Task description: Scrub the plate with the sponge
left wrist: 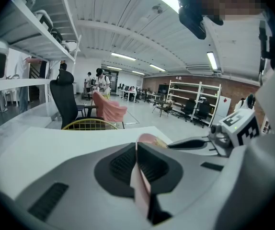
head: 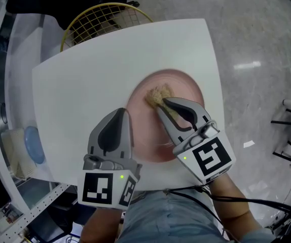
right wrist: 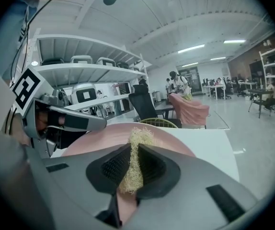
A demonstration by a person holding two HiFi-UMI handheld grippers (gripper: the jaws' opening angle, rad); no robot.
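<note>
— So, where have you got the plate (head: 183, 87)?

— From my head view it sits in the right half of the white table (head: 84, 85), toward the near edge. It's pink and round, and both my tools are on it.

— What's the left gripper (head: 122, 113) doing?

— I have it at the plate's left side. In the left gripper view its jaws (left wrist: 137, 162) are nearly together, with only the thin pink rim (left wrist: 140, 186) pinched between the ribbed pads.

— And the right gripper (head: 161, 105)?

— I've got it reaching in from the near right corner, tips over the middle of the plate. Its jaws are clamped on the sponge (head: 158, 95), a straw-coloured, fibrous wad. In the right gripper view the sponge (right wrist: 135, 162) fills the narrow gap between the pads and sticks out past them, with the pink plate (right wrist: 104, 140) right behind it.

— Is the sponge touching the plate?

— It looks that way from above, though I can't be certain.

— Anything else nearby?

— I can see a yellow wire frame (head: 105, 19) just beyond the far edge of the table.
</note>
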